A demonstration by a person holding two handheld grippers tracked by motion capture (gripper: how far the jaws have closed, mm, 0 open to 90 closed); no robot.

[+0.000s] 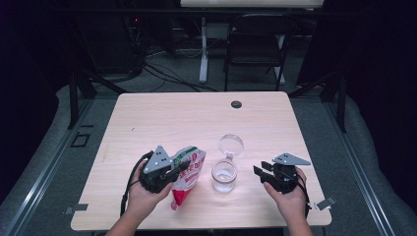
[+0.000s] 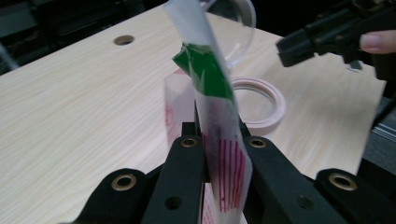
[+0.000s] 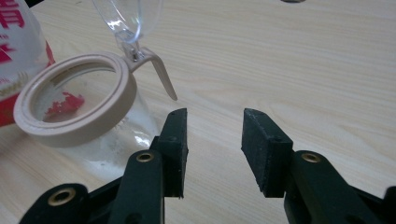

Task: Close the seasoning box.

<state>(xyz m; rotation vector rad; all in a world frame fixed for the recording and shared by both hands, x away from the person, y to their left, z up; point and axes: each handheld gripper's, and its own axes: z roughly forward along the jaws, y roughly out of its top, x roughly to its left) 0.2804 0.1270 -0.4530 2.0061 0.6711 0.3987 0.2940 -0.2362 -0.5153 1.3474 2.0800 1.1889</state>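
My left gripper (image 1: 183,168) is shut on a white plastic bag (image 1: 188,173) with red print and a green strip, pinched between its jaws (image 2: 223,154). Just right of the bag stands a clear glass jar (image 1: 224,175) with a beige rim (image 3: 74,116) and its clear hinged lid (image 1: 230,145) flipped open behind it. My right gripper (image 1: 259,170) hovers right of the jar with its jaws apart and nothing between them (image 3: 215,140). The left gripper view shows the jar's rim (image 2: 261,105) beyond the bag and the right gripper (image 2: 317,39) farther off.
The light wood table (image 1: 162,118) has a dark round grommet (image 1: 236,104) near its far edge. A folding chair (image 1: 255,44) and a white desk leg (image 1: 203,49) stand on the floor behind the table, with cables nearby.
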